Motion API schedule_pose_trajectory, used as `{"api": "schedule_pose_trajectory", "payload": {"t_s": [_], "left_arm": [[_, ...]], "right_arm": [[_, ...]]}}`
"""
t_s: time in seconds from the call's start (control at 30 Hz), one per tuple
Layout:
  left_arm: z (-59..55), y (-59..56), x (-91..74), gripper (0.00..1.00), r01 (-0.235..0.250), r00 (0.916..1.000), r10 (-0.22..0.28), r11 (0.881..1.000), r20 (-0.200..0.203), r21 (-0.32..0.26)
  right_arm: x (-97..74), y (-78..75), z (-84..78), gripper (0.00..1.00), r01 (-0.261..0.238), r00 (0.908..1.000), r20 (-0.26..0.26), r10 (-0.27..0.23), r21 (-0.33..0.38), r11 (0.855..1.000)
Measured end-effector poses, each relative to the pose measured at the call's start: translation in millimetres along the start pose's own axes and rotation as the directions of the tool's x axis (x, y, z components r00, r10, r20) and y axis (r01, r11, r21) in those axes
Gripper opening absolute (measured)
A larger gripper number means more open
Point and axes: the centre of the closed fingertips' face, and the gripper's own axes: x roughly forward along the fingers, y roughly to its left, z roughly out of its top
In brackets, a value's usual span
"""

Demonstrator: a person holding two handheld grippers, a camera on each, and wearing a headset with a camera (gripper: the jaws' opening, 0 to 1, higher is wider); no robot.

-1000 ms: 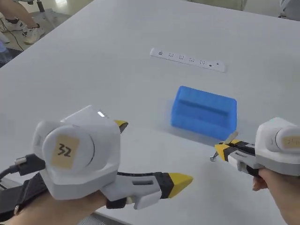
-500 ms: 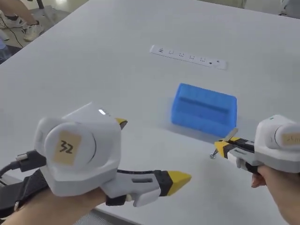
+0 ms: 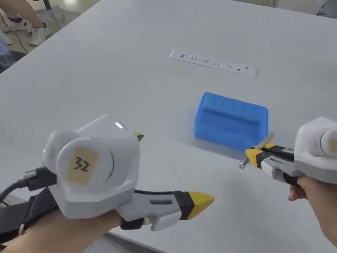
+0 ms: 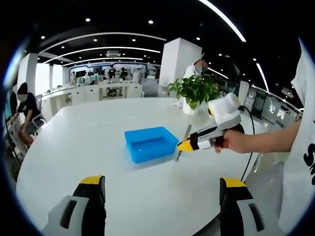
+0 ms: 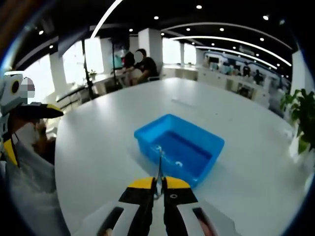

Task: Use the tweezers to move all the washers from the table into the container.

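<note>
Clamping slim, probably springy and slippery tweezers (image 3: 265, 141) mid-shaft in the right hand-held gripper (image 3: 251, 155) beside the blue container (image 3: 226, 134), with the left hand-held gripper (image 4: 161, 181) spread wide.

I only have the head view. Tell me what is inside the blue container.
Observer: The right gripper view looks down into the blue container. One small pale ring, probably a washer, lies on its floor.
Operator: Report the right gripper's grip.
Observer: In its own view the right gripper has its jaws closed on the tweezers, which stick out straight ahead between them.
Operator: Say what stands off to the right of my picture.
Observer: In the left gripper view a leafy green plant stands at the table's edge, beyond the right gripper.
</note>
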Motion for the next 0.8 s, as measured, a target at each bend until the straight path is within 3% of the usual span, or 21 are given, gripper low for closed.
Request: {"api": "schedule_pose_trajectory", "payload": {"t_s": [0.23,0.5,0.67,0.8], "left_arm": [[-2.1,1.3,-0.5,0.99,-0.002,1.0000,0.002,1.000,-0.008,0.013],[-5.7,2.3,1.2,0.99,-0.009,0.9996,0.010,0.999,-0.026,0.043],[-7.0,2.6,2.4,0.99,-0.013,0.9994,0.015,0.999,-0.030,0.053],[-7.2,4.9,2.4,0.99,-0.025,0.9992,0.027,0.998,-0.031,0.055]], "right_arm": [[-5.7,-2.7,28.6,0.03,0.009,0.9982,0.059,-0.009,-0.005,1.000],[-4.1,-19.4,52.0,0.03,0.046,0.9926,0.112,-0.047,0.008,0.999],[6.5,-34.4,55.8,0.03,0.071,0.9906,0.117,-0.071,0.010,0.997],[19.7,-43.7,46.9,0.03,0.080,0.9937,0.079,-0.080,-0.002,0.997]]}}
